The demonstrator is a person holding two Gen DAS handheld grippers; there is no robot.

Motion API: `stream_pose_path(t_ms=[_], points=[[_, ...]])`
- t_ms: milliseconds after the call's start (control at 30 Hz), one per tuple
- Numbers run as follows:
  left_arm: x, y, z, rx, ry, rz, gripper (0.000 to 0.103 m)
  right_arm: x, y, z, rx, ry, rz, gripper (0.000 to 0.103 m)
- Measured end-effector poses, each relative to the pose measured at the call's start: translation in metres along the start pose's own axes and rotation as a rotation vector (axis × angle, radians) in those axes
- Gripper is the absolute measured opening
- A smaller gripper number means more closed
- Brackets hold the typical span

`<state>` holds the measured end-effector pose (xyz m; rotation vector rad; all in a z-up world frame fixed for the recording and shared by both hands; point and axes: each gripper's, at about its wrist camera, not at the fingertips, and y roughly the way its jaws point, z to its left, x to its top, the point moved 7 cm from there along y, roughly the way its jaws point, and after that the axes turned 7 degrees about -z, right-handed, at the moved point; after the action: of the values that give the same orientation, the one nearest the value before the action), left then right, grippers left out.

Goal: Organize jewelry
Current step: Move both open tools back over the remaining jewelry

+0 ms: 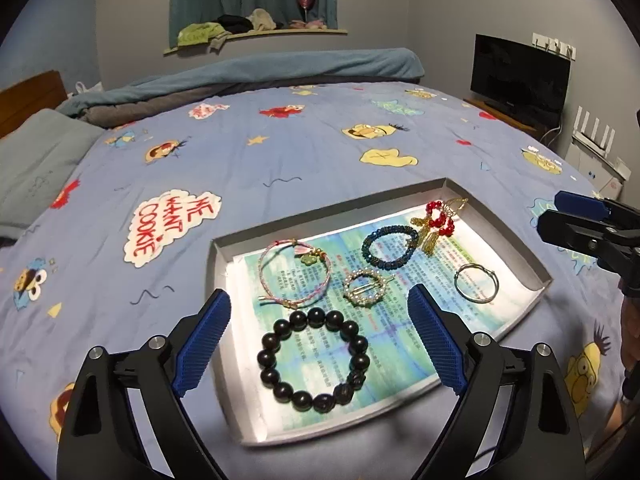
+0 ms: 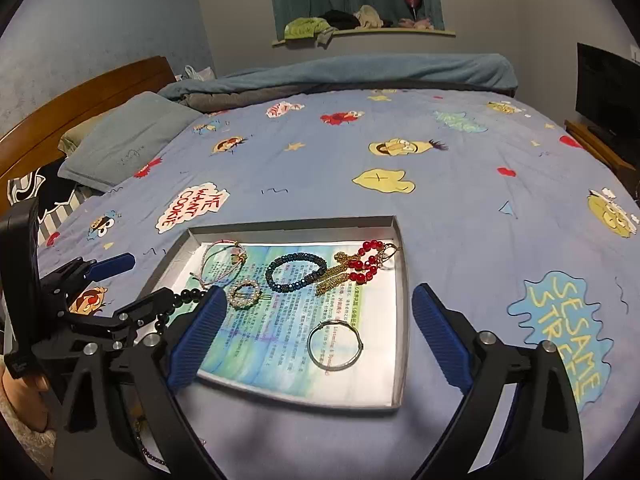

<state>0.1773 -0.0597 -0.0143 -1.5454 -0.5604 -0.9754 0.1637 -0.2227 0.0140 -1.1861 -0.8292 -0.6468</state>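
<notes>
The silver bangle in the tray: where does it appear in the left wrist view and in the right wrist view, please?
Left wrist view: the silver bangle lies right of centre, near the tray's right wall.
Right wrist view: it lies low in the centre, between the right gripper's open jaws.
Shared landmark: the dark blue bead bracelet, farther back in the tray in both views.

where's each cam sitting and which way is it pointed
Left wrist: on the left gripper, low over the tray's near left end, facing across the bed to the window; its open fingers frame the dark bead bracelet, the right gripper at the right edge.
Right wrist: on the right gripper, facing the same way over the silver bangle; the left gripper shows at left.
Shared: tray, blue bead bracelet, window.
</notes>
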Motion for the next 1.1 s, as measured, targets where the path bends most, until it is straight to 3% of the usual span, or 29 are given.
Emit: stream_pose_path(t_ms=[200, 667, 1100], points=[[-0.002, -0.023, 0.003, -0.005, -0.003, -0.023, 0.091, -0.004, -0.027, 0.006, -0.015, -0.015, -0.058, 0.097], [-0.034, -0.084, 0.034, 0.009, -0.034, -0.038, 0.093, -0.039, -0.069, 0.021, -0.034, -0.095, -0.086, 0.097], [-0.107, -0.105, 0.028, 0.003, 0.002, 0.031, 0.093, -0.105, -0.073, 0.03, -0.018, -0.154, 0.003, 0.097]])
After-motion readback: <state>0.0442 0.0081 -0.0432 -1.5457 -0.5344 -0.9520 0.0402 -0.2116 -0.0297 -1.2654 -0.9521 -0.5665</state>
